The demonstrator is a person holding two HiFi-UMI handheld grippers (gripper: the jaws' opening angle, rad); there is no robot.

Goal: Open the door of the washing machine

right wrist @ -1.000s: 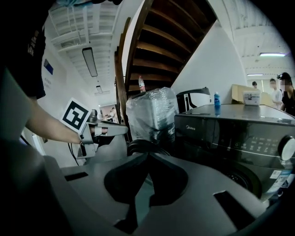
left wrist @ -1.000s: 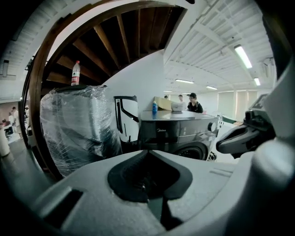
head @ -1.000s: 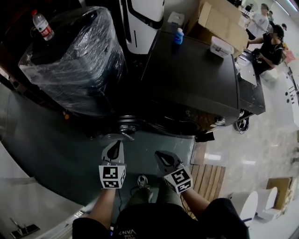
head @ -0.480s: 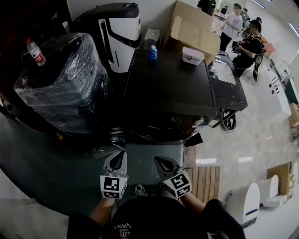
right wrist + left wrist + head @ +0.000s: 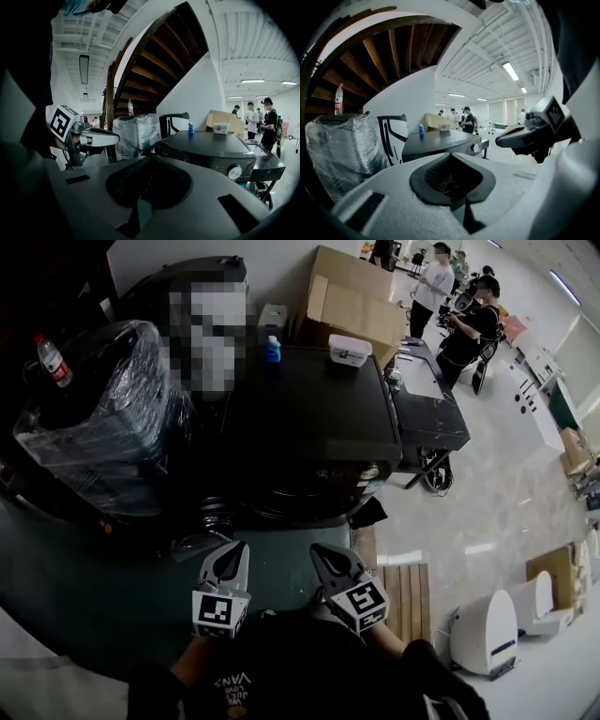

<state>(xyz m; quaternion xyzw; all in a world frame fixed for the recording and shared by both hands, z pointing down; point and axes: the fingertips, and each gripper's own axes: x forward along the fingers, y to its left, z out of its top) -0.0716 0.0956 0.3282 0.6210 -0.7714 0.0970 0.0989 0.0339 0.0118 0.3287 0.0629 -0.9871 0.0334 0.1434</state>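
The dark washing machine (image 5: 314,418) stands ahead of me, its flat top towards the head view. Its front (image 5: 291,504) is in shadow and the round door is hard to make out. My left gripper (image 5: 228,563) and right gripper (image 5: 330,563) hang side by side in front of the machine, apart from it, both shut with nothing between the jaws. In the left gripper view the washing machine (image 5: 440,143) and its silver knob (image 5: 476,147) lie beyond the closed left gripper (image 5: 451,157). The right gripper view shows the knob (image 5: 234,172) past the right gripper (image 5: 149,159).
A plastic-wrapped appliance (image 5: 103,418) with a water bottle (image 5: 52,360) on it stands left of the machine. A blue bottle (image 5: 273,349) and a white box (image 5: 349,350) sit on the machine's top, a cardboard box (image 5: 352,301) behind. At right are a black cart (image 5: 427,413), a wooden pallet (image 5: 403,601) and people (image 5: 459,315).
The head view has drawn back and risen: the machine and wrapped appliance slid left, and more floor shows at right. Both grippers stayed shut, side by side.
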